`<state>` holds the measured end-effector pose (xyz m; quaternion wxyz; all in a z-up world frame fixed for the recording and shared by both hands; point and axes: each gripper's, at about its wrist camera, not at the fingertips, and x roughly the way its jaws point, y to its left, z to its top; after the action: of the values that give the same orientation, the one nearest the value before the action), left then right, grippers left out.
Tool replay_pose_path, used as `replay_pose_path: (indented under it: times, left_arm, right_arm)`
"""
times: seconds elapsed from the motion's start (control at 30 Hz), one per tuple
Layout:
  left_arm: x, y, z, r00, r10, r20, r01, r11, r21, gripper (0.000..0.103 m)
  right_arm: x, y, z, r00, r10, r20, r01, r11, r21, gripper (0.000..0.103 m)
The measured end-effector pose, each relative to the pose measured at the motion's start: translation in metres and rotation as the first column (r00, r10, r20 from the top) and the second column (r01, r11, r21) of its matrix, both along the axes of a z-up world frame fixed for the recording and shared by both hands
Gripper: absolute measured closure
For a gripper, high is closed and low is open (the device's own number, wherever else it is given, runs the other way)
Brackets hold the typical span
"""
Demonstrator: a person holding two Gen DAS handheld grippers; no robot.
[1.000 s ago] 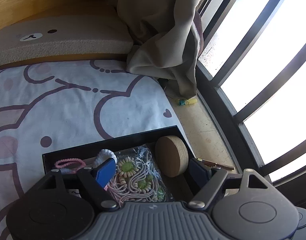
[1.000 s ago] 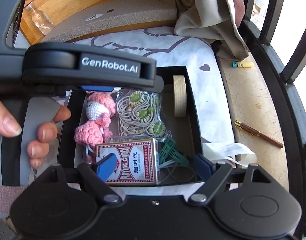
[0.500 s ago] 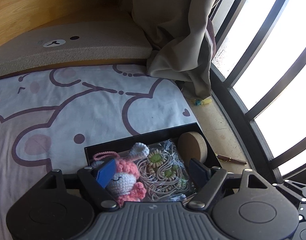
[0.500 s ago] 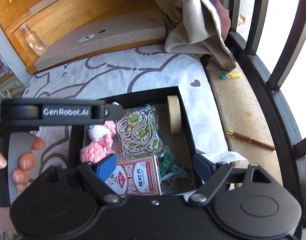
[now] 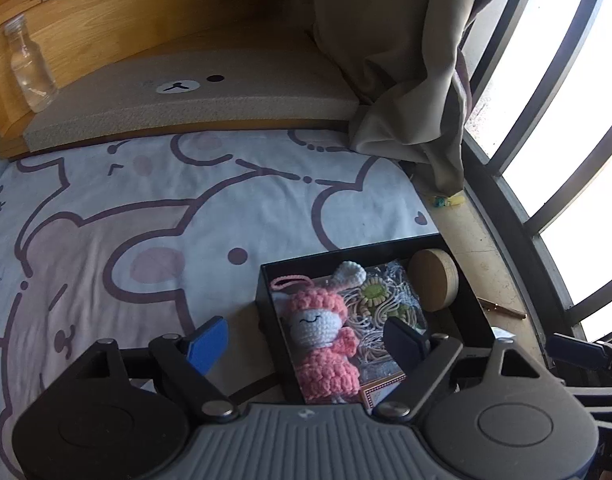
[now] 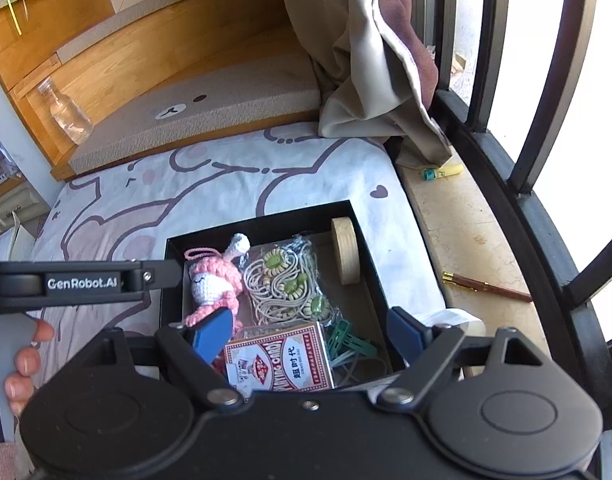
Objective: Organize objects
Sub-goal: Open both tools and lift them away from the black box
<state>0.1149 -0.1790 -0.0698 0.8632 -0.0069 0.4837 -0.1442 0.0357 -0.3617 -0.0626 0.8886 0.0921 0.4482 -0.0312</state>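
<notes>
A black box [image 6: 262,224] [image 5: 346,258] sits on the bear-print sheet. Inside lie a pink crocheted doll [image 6: 212,286] [image 5: 320,332], a clear bag of cord and beads [image 6: 290,280] [image 5: 380,304], a wooden roll [image 6: 346,254] [image 5: 434,284], a red playing-card pack [image 6: 282,360] and green clips [image 6: 344,340]. My left gripper [image 5: 306,338] hangs above the box's left wall, its jaws opening with nothing pressed between the pads. My right gripper [image 6: 312,330] stands open above the card pack, gripping nothing. The left gripper's body [image 6: 82,282] and a hand [image 6: 24,360] show in the right wrist view.
A brown pen [image 6: 486,287] and a yellow marker [image 6: 442,171] lie on the stone sill beside the window bars. A beige curtain [image 6: 366,60] hangs at the back. A glass bottle [image 6: 66,114] stands by a bear cushion [image 6: 210,106] against the wooden headboard.
Both grippers have pulled up and back from the box, so more of the bed shows. The left gripper has shifted left and its jaws have widened. The doll lies uncovered in the box.
</notes>
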Motion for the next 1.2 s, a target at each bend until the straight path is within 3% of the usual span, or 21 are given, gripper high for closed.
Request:
replay_pose_path:
  times: [0.23,0.37,0.57,1.2]
  left_arm:
    - [-0.015,0.021,0.015,0.999,0.047,0.022,-0.048,0.998,0.047,0.004]
    - [-0.027,0.029,0.026,0.998,0.054,0.045,-0.057,0.996,0.067,0.0]
    - [-0.049,0.038,0.04,0.996,0.042,0.077,-0.05,0.993,0.105,0.0]
    - [-0.102,0.044,0.075,0.989,0.022,0.143,-0.039,0.993,0.112,0.0]
  right_arm:
    - [-0.013,0.0,0.016,0.997,-0.059,0.052,0.059,0.998,-0.01,0.017]
    - [-0.024,0.003,0.025,0.994,-0.078,0.078,0.08,0.996,-0.024,0.007]
    - [-0.042,0.014,0.038,0.991,-0.07,0.112,0.077,0.995,-0.058,0.0]
    - [-0.096,0.014,0.061,0.981,-0.106,0.163,0.125,0.987,-0.105,0.0]
